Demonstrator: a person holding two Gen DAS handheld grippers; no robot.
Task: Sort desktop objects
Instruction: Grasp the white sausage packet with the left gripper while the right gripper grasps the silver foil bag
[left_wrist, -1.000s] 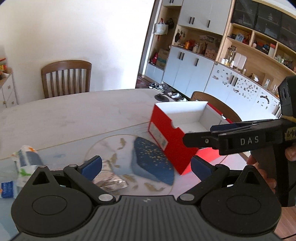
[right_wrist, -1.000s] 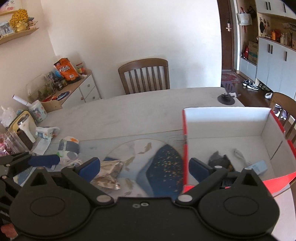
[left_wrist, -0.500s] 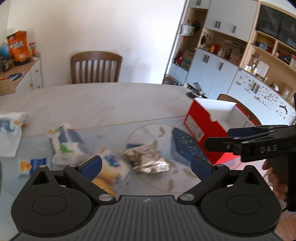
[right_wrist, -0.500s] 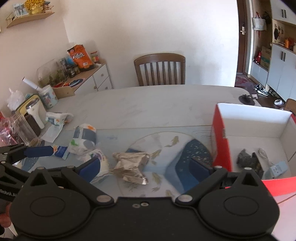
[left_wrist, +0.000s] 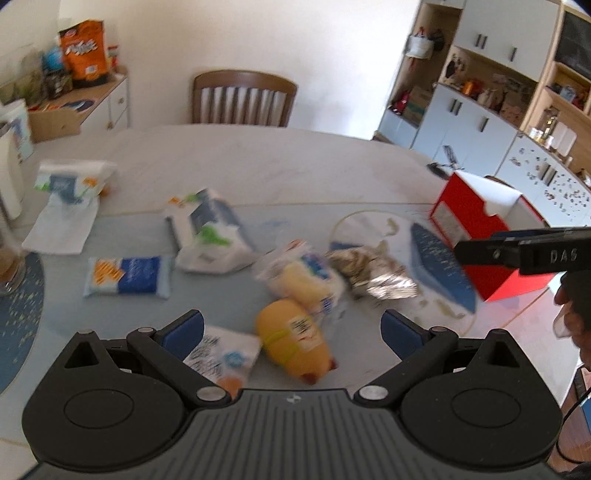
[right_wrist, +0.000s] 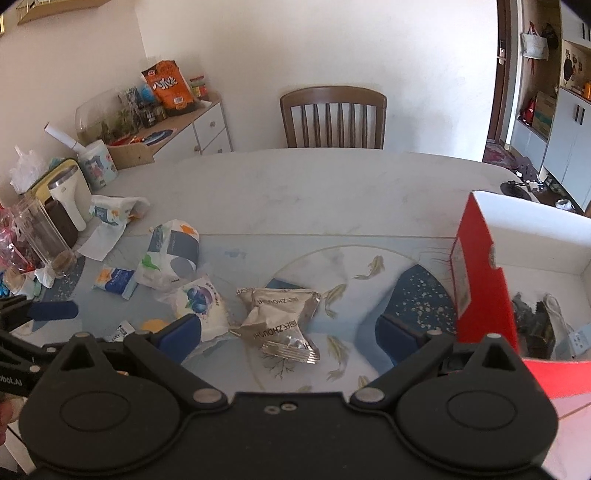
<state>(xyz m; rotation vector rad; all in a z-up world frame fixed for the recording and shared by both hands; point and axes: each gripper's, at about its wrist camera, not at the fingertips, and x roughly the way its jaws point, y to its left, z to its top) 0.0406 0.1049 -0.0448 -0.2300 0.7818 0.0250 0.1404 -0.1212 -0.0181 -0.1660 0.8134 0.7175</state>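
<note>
The desk (right_wrist: 332, 184) fills the middle of both views. The red box (right_wrist: 484, 291) stands at the right edge, dark items inside. A silver packet (right_wrist: 280, 321) lies at lower centre, just left of the box. A yellow packet (left_wrist: 295, 339) lies low in the left view. The left gripper (left_wrist: 291, 328) and right gripper (right_wrist: 288, 332) are both spread wide, empty.

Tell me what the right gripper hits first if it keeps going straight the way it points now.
Most likely the silver foil packets. They lie on the table straight ahead of the open right gripper, between its fingers in this view. The red box sits off to the right of that line. Depth is hard to judge through the fisheye.
</note>
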